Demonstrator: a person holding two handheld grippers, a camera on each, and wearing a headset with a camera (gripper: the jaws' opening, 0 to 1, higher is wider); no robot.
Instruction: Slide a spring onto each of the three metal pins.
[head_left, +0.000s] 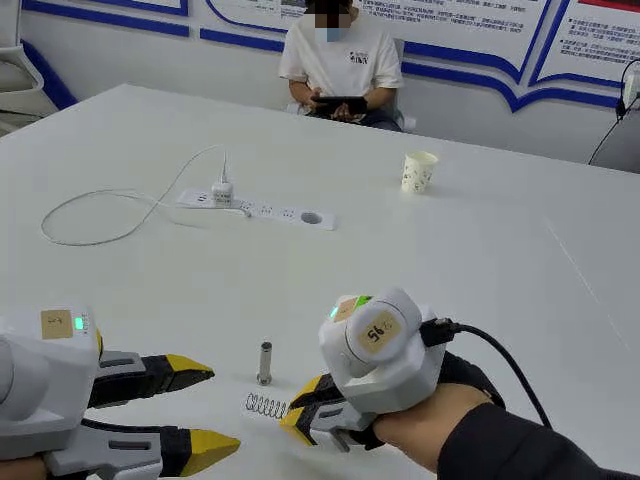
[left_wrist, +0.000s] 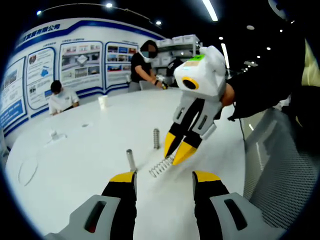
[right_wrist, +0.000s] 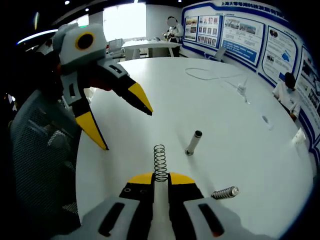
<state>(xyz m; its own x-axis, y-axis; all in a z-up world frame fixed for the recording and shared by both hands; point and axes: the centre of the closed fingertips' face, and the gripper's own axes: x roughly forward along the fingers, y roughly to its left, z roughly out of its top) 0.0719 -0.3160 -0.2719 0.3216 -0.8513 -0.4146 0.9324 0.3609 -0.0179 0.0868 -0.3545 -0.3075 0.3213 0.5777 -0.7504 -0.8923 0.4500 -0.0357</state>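
A bare metal pin (head_left: 265, 362) (left_wrist: 131, 160) (right_wrist: 193, 142) stands upright on the white table (head_left: 450, 280). My right gripper (head_left: 296, 412) (left_wrist: 179, 149) (right_wrist: 156, 178) is shut on one end of a wire spring (head_left: 264, 405) (left_wrist: 161, 167) (right_wrist: 160, 161), which sticks out just short of the pin's base. My left gripper (head_left: 213, 405) (left_wrist: 165, 177) (right_wrist: 125, 120) is open, nothing between its fingers, a little left of the pin. A second pin with a spring on it (left_wrist: 156, 138) (right_wrist: 225, 192) sits beyond the right gripper.
A white power strip (head_left: 262, 210) with a looped cable (head_left: 95, 215) lies mid-table. A paper cup (head_left: 418, 172) stands farther back right. A person (head_left: 340, 60) sits at the far edge. The near table edge is close under both grippers.
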